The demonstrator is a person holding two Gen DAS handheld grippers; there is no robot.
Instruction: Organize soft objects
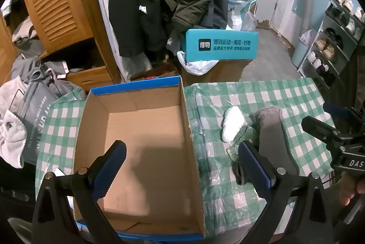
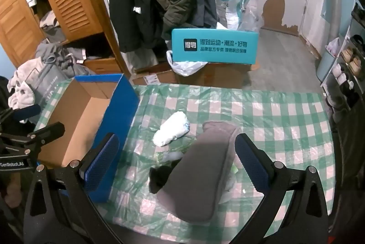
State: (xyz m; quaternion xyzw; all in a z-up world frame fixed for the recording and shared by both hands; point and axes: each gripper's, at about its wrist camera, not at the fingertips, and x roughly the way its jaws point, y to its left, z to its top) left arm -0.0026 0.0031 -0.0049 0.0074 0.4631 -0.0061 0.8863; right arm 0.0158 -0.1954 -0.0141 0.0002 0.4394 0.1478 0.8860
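left gripper (image 1: 182,168) hangs over the open cardboard box (image 1: 146,130) at lower centre of the left wrist view, fingers spread wide and holding nothing; the box floor is bare, so sorting looks barely begun, and this hand seems parked above the box to mark or steady the drop spot. right gripper (image 2: 175,164) sits at lower centre of the right wrist view, fingers also wide apart, straddling the grey sock (image 2: 200,173), which lies flat on the green checked tablecloth (image 2: 285,111); no pad touches it that i can see, so likely lining up for a pinch. a rolled white sock (image 2: 172,131) lies just beyond the grey one, toward the box's blue outer wall (image 2: 118,120). a dark item (image 2: 159,175) pokes out from under the grey sock's left edge, too shadowed to name. crinkled clear-green plastic (image 2: 173,154) sits between the two socks. soft things are loose on the cloth right of the box, probably laid out for easy reach. writing: teal carton (image 2: 214,46) at upper centre carries white chinese print, a square logo plus two lines, fine strokes not surely legible. left gripper body at left edge of the right wrist view reads "genrobot.ai"; right gripper body at right edge of the left wrist view shows "das". a grey bag (image 1: 36,111) at left reads "is nice today".
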